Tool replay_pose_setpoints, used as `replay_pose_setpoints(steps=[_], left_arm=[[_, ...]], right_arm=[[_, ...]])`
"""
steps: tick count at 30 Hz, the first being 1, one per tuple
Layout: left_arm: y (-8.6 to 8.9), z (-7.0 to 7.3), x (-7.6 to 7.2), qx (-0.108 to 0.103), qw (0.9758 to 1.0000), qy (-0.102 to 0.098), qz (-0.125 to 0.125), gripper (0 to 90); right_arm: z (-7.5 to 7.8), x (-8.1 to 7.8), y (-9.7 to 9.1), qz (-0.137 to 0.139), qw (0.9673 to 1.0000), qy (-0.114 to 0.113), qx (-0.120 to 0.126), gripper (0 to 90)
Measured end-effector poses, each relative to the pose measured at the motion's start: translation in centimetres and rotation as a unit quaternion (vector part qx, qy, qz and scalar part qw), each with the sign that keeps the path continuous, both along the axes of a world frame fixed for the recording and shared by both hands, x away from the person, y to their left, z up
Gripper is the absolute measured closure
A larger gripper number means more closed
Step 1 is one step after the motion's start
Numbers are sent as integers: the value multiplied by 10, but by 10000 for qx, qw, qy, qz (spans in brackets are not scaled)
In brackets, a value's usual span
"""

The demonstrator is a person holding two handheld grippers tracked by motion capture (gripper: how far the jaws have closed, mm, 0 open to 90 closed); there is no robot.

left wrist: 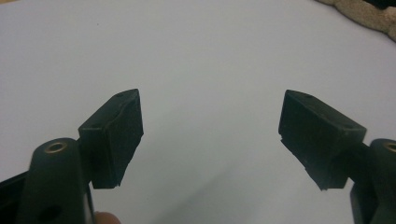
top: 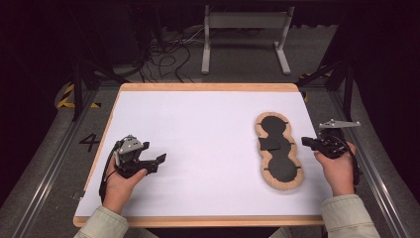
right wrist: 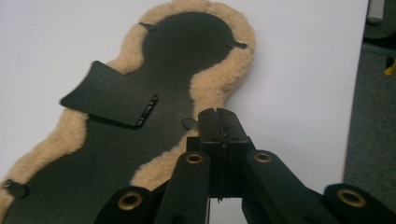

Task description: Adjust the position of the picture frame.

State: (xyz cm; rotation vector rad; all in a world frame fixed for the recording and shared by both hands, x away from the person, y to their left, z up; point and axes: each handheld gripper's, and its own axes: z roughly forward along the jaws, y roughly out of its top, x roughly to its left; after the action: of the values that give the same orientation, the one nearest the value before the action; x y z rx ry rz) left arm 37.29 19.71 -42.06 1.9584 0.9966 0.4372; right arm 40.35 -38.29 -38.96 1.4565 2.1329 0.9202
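R gripper (top: 308,142) is seen at the right edge of the white tabletop (top: 198,129), held in the right hand (top: 339,168). Jaws are shut pad to pad w/ nothing between them; confirmed in the right gripper view, where the two black pads meet flat just above the fleece rim. Whether the tips touch the fleece can't be told.

Fleece-edged black pad (top: 278,151) lies flat on the tabletop, right half, long axis running away from the person. It's an hourglass shape: black inner face up, tan fleece border (right wrist: 219,79) all around. A loose black flap (right wrist: 109,95) is lifted off the inner face near the waist, on the side away from the R gripper. Small black tabs are seen at the fleece edge, e.g. at the far lobe.

L gripper (top: 151,162) is held in the left hand (top: 119,186) low over the tabletop at the near left, well apart from the pad. Jaws are spread wide, nothing between them; bare white surface is seen through the gap in the left gripper view, w/ a bit of fleece at the top right corner.

Metal frame (top: 245,34) stands on the floor beyond the table.
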Motion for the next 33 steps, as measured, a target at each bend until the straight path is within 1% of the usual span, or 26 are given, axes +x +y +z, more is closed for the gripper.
replay_pose_setpoints(steps=[1,2,4,6,11,16,18,19,20,21,22,23,24,27,28,29,30,33], left_arm=[[0,-1,1,22,10000,-5,-2,228],[-1,-2,1,-14,10000,44,20,227],[0,-3,1,2,10000,62,14,227],[0,-3,1,5,10000,51,16,227],[2,-3,1,-6,10000,19,51,227],[5,-3,2,-46,9999,46,108,227],[5,-3,2,-32,9999,43,102,227],[5,-3,2,-42,9999,35,115,227],[5,-3,2,-45,9999,35,113,227],[5,-3,3,-39,9999,20,116,227],[5,-4,3,-51,9999,30,97,227],[5,-4,3,-53,9999,33,92,227],[4,-4,3,-54,9999,64,90,227],[3,-5,5,-49,9999,63,80,227],[2,-5,5,-67,9999,102,78,227],[2,-5,6,-21,10000,80,54,227],[1,-5,6,-31,10000,72,55,227],[-2,-5,7,-26,10000,78,31,227]], right_arm=[[0,2,0,-26,10000,43,-52,900],[0,4,-1,-49,9998,120,-154,900],[-1,8,0,-70,9994,236,-256,900],[-3,12,1,-108,9985,358,-403,900],[-11,20,6,-134,9963,608,-597,900],[-21,29,12,-142,9932,828,-809,900],[-26,30,14,-177,9919,933,-845,900],[-26,30,14,-177,9919,933,-845,900],[-28,31,15,-188,9914,988,-837,900],[-31,32,17,-131,9914,1074,-738,900],[-32,33,18,-129,9909,1125,-721,900],[-34,33,19,-149,9903,1150,-763,900],[-34,33,21,-166,9901,1153,-779,900],[-34,33,28,-113,9897,1124,-884,900],[-34,34,29,-92,9896,1111,-906,900],[-34,34,32,-82,9898,1115,-884,900],[-34,34,34,-54,9899,1137,-843,900],[-36,35,47,153,9909,1098,-761,900]])
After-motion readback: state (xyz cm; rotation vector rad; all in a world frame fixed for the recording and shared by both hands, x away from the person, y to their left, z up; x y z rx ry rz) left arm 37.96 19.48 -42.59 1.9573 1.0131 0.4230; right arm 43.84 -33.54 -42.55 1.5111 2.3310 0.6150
